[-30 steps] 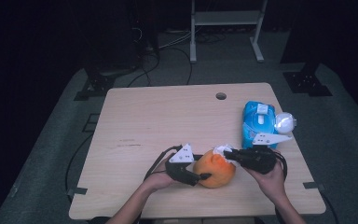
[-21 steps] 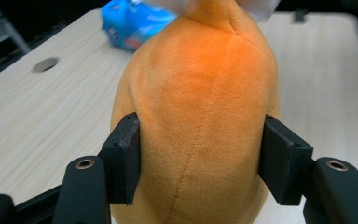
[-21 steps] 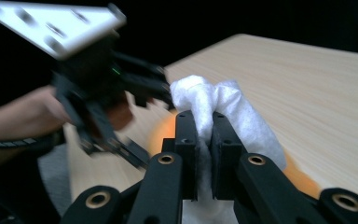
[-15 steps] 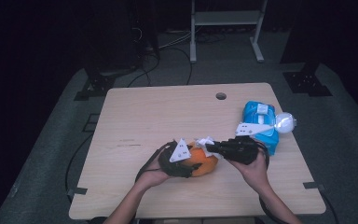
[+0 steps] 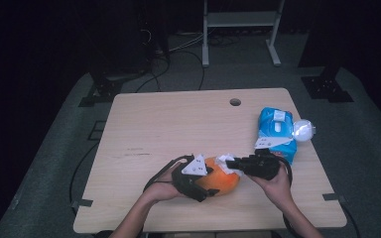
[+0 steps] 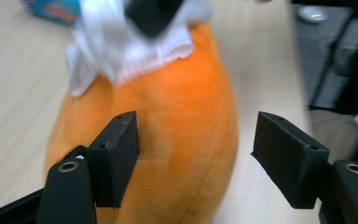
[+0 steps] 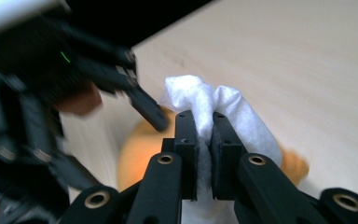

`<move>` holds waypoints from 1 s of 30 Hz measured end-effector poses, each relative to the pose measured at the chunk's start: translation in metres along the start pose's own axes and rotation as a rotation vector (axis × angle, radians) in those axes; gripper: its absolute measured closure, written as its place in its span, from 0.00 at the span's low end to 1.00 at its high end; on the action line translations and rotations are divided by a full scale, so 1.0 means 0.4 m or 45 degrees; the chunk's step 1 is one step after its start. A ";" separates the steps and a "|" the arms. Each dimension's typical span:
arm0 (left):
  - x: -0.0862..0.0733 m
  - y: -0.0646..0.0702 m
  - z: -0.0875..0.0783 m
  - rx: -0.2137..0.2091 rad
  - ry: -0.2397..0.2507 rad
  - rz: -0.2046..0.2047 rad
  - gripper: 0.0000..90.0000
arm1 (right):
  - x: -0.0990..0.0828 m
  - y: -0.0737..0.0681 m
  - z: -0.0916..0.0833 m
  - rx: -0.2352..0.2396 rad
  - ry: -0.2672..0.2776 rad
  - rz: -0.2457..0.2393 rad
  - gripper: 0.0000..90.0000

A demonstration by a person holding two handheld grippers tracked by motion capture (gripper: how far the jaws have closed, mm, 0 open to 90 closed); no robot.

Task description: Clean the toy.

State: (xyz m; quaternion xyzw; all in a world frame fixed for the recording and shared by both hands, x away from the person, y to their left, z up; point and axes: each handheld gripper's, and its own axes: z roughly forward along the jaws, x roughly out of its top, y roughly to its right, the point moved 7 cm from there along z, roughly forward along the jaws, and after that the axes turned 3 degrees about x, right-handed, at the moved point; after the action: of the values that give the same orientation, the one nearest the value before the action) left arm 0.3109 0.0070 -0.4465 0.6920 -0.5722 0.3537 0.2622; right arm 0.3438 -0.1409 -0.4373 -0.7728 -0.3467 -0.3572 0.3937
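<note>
Orange plush covers the rounded soft toy [image 5: 219, 181] that lies near the front edge of the pale wooden table [image 5: 178, 124], between the two hands. The left gripper [image 5: 194, 184] sits at the toy's left end; in the left gripper view its jaws have just been opening, and they now stand apart on either side of the orange body [image 6: 168, 140], one pad close against the fabric and the other clear of it. That looks like a hold being loosened, so the toy can shift or turn under the cloth. The right gripper [image 5: 234, 163] is clamped on a crumpled white wet wipe [image 7: 214, 112], the folds squeezed between its pads and held on top of the toy, probably to wipe its surface. Behind the right hand, the blue soft pack of wipes [image 5: 276, 130] rests near the table's right edge, with a small white round lid-like object [image 5: 303, 130] just beside it, handy for taking another sheet.
</note>
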 end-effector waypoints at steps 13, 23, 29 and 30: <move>0.037 -0.046 0.034 0.010 0.078 -0.083 0.20 | -0.095 -0.047 -0.025 0.157 -0.144 -0.048 0.91; 0.013 -0.045 0.061 -0.027 0.060 -0.113 0.14 | -0.114 -0.018 -0.095 0.265 -0.034 0.079 0.91; 0.006 -0.051 0.067 0.015 0.068 -0.130 0.27 | -0.116 0.007 -0.143 0.276 0.056 0.153 0.91; 0.005 -0.052 0.068 0.037 0.070 -0.129 0.27 | -0.116 0.009 -0.146 0.277 0.067 0.161 0.91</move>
State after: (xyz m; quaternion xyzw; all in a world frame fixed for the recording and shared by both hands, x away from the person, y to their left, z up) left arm 0.3368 -0.0109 -0.4607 0.7139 -0.5236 0.3672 0.2852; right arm 0.3071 -0.2045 -0.4515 -0.7362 -0.3235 -0.3119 0.5060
